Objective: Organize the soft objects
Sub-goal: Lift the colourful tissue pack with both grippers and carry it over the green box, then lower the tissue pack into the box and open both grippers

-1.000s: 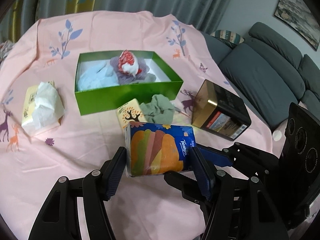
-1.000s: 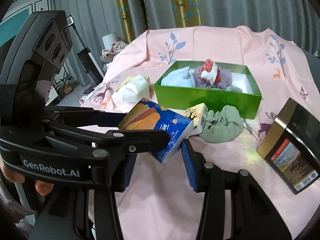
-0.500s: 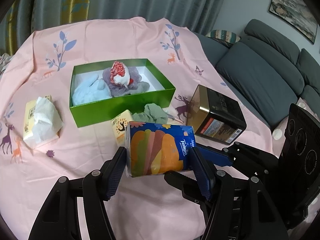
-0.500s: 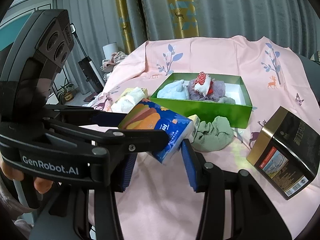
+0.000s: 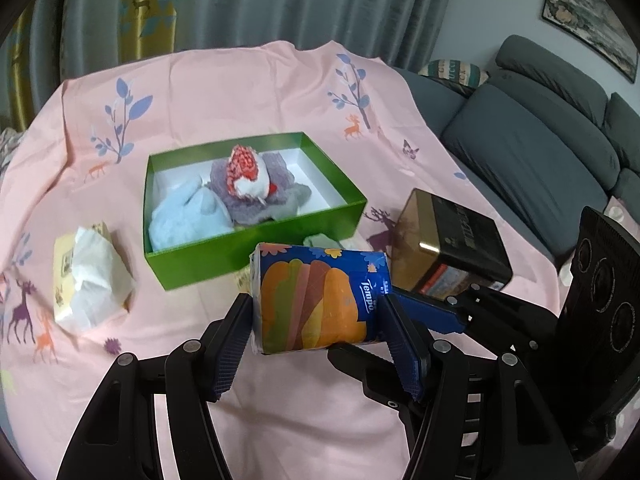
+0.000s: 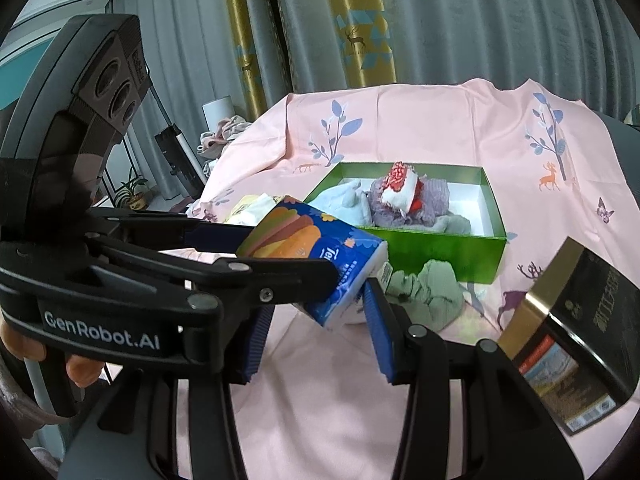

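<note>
My left gripper [image 5: 318, 316] is shut on a blue and orange Tempo tissue pack [image 5: 316, 296] and holds it above the pink cloth, in front of the green box [image 5: 256, 256]. The pack also shows in the right wrist view [image 6: 316, 256]. The box holds a light blue cloth [image 5: 184, 218], a purple cloth [image 5: 256, 194] and a red and white cloth [image 5: 246, 174]. My right gripper [image 6: 316, 336] is open, just below and beside the held pack. A green cloth [image 6: 428, 294] lies in front of the box.
A yellow tissue box with white tissue [image 5: 90, 280] sits left of the green box. A black and gold tin [image 5: 448, 244] lies on its side at the right. A grey sofa [image 5: 540, 140] stands beyond the table's right edge.
Both grippers have risen and pulled back with the tissue pack. The box and table look farther away and lower in view.
</note>
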The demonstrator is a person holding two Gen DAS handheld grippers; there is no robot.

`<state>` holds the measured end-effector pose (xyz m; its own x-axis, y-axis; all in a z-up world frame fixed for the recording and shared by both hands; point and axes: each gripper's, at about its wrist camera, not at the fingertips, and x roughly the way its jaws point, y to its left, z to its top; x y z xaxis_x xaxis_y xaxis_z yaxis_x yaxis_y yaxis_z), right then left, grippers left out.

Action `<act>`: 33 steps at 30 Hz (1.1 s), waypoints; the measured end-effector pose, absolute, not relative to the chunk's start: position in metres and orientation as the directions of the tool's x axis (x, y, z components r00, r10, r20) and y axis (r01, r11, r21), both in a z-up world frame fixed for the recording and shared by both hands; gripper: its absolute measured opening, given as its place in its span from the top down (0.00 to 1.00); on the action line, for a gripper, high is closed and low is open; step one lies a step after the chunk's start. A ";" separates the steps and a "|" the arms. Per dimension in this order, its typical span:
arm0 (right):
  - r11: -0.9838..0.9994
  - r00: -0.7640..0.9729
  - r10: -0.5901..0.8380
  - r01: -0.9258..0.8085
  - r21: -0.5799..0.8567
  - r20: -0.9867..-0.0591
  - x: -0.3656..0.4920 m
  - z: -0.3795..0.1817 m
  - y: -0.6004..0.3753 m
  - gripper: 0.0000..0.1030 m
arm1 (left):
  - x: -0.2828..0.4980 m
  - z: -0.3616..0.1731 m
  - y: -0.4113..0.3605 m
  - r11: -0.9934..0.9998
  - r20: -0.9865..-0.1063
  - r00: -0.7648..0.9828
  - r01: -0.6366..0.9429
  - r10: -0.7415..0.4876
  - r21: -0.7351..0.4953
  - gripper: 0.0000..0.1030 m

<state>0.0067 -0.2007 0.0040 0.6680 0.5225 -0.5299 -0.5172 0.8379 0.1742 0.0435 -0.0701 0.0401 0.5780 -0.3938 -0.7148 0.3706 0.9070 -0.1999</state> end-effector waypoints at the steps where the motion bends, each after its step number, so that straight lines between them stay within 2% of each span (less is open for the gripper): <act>1: 0.837 0.667 0.525 -0.519 0.176 -0.529 0.011 0.005 -0.201 0.57 | 0.047 0.041 -0.071 0.908 -0.715 0.580 0.370 -0.390 -0.196 0.37; 21: 0.855 0.704 0.509 -0.480 0.197 -0.495 0.116 0.017 -0.210 0.57 | 0.152 0.059 -0.089 0.916 -0.716 0.605 0.383 -0.349 -0.123 0.37; 33: 0.879 0.658 0.469 -0.411 0.240 -0.589 0.184 -0.003 -0.200 0.57 | 0.224 0.032 -0.087 0.923 -0.771 0.534 0.339 -0.348 -0.182 0.37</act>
<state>0.1843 -0.2000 -0.0032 0.6580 0.4686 -0.5895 -0.4110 0.8794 0.2403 0.2243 -0.0872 0.0317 0.5338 -0.3481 -0.7707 0.3390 0.9230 -0.1820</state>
